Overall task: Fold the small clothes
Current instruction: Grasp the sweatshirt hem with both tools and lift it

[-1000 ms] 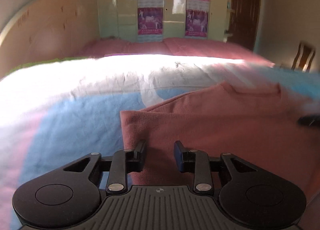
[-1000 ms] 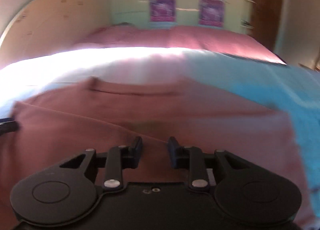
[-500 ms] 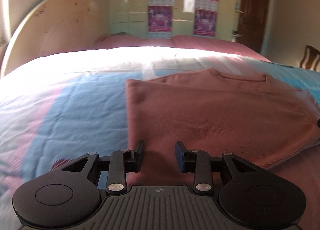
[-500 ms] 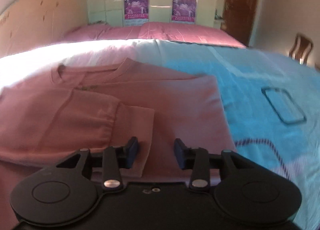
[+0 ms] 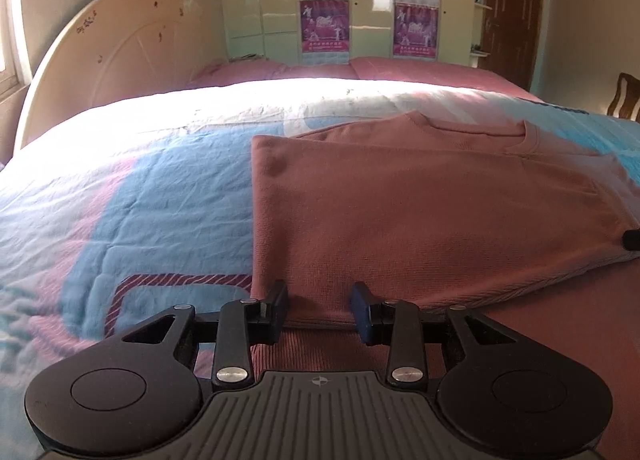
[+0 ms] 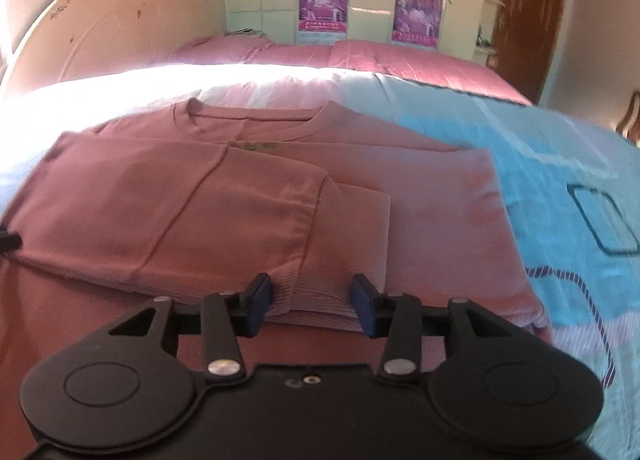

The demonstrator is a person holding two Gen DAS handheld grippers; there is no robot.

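A pink sweater point(image 6: 256, 196) is spread on the bedspread point(image 5: 132, 196), neck toward the headboard point(image 5: 100, 72). One side has been laid over the body with its sleeve point(image 6: 320, 244) folded across — probably so the garment narrows before the bottom is brought up.

The left gripper point(image 5: 319, 310) is held low over the near left edge of the sweater; its jaws are opening at a modest gap, and cloth is seen between the fingers but not pinched. The right gripper point(image 6: 312, 302) is held the same way over the cuff end of the sleeve, its jaws opening too, with nothing clamped.

Around the sweater the bedspread is bare, apart from its printed pattern. Pillows point(image 6: 360, 56), a poster-covered wardrobe point(image 5: 360, 0), a door point(image 6: 532, 12) and a chair point(image 5: 628, 100) are set well apart — nothing is seen to hinder the fold.
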